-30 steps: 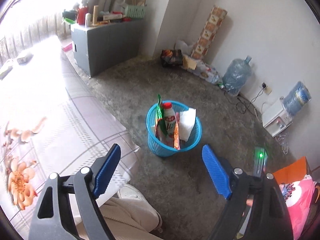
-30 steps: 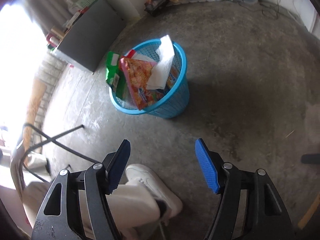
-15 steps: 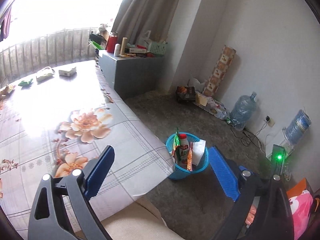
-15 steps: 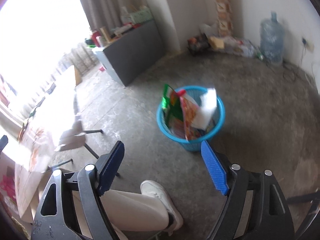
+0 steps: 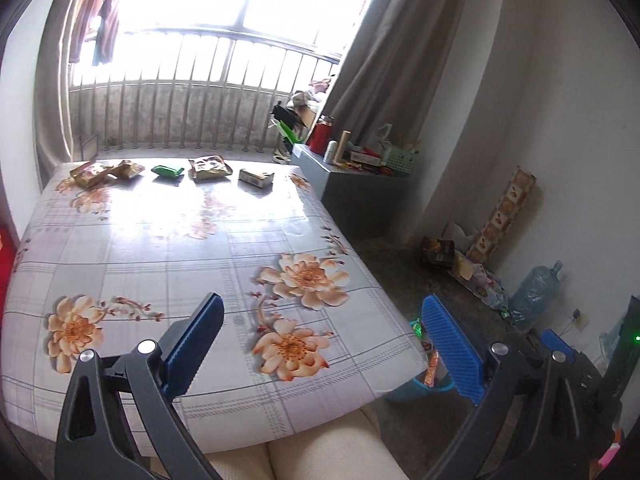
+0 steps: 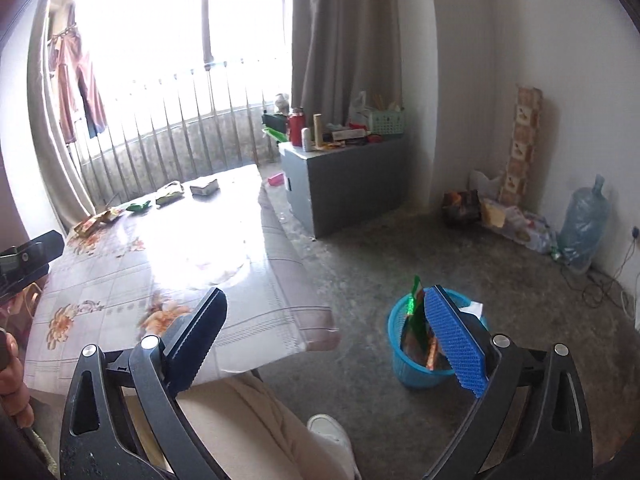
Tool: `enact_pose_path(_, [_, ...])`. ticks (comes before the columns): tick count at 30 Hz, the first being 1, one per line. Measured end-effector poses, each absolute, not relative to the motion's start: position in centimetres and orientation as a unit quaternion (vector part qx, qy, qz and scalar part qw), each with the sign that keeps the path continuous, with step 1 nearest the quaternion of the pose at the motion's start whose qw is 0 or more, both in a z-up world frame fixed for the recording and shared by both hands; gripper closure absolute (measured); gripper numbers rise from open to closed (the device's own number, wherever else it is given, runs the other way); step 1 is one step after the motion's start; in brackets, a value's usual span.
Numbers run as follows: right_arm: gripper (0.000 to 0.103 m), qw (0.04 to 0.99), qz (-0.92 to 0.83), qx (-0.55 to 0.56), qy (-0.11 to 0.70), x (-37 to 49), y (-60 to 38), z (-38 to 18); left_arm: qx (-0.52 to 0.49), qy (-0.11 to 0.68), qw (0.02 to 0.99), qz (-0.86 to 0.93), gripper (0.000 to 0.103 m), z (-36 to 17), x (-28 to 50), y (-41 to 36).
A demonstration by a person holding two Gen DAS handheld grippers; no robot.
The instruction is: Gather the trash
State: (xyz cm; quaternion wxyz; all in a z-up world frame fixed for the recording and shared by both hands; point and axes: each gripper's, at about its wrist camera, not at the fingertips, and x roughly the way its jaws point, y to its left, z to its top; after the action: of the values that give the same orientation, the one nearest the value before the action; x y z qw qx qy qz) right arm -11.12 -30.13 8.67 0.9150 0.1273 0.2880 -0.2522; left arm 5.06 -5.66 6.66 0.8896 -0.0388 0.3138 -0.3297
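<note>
Five pieces of trash lie in a row along the far edge of the table (image 5: 168,248), which wears a flowered cloth. From left to right in the left wrist view they are two brown wrappers (image 5: 90,173) and (image 5: 129,169) close together, a green packet (image 5: 169,170), a patterned snack bag (image 5: 209,167) and a small box (image 5: 256,177). The left claw (image 5: 320,344) hangs above the near end of the table, well apart from that row, with its jaws spread wide after just having been opening and nothing between them. Its left pad sits over the cloth, its right pad past the table's near right corner.

To the right, on the concrete floor, stands the blue basket (image 6: 412,372), already holding wrappers and a white paper. In the right wrist view the right claw (image 6: 336,340) is also wide, its jaws having just been opening, and empty. Its left pad lies over the table's near corner, while its right pad overlaps the basket in the picture. The same row of trash shows far off at the table's back edge, well apart from this claw. A pale trouser leg (image 6: 256,432) and white shoe (image 6: 328,432) sit below the claw.
</note>
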Motion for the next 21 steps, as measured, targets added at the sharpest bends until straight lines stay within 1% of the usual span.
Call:
enact_pose_path(4, [0.008, 0.924, -0.226, 0.111, 0.287, -9.4, -27.6, 9.7, -0.053, 0.316, 0.907, -0.275, 0.006, 6.8, 5.2, -3.1])
enact_pose_path(11, [0.008, 0.936, -0.181, 0.081, 0.292, -6.8, -24.3, 10.0, -0.042, 0.333, 0.922, -0.195, 0.006, 5.9, 5.1, -0.9])
enact_pose_path(16, [0.008, 0.934, -0.176, 0.066, 0.303, -6.3, -23.4, 10.0, 0.002, 0.352, 0.922, -0.16, 0.006, 5.0, 5.4, -0.8])
enact_pose_path(21, [0.008, 0.93, -0.194, 0.072, 0.303, -6.5, -22.9, 10.0, 0.037, 0.345, 0.927, -0.144, 0.006, 4.6, 5.0, -1.1])
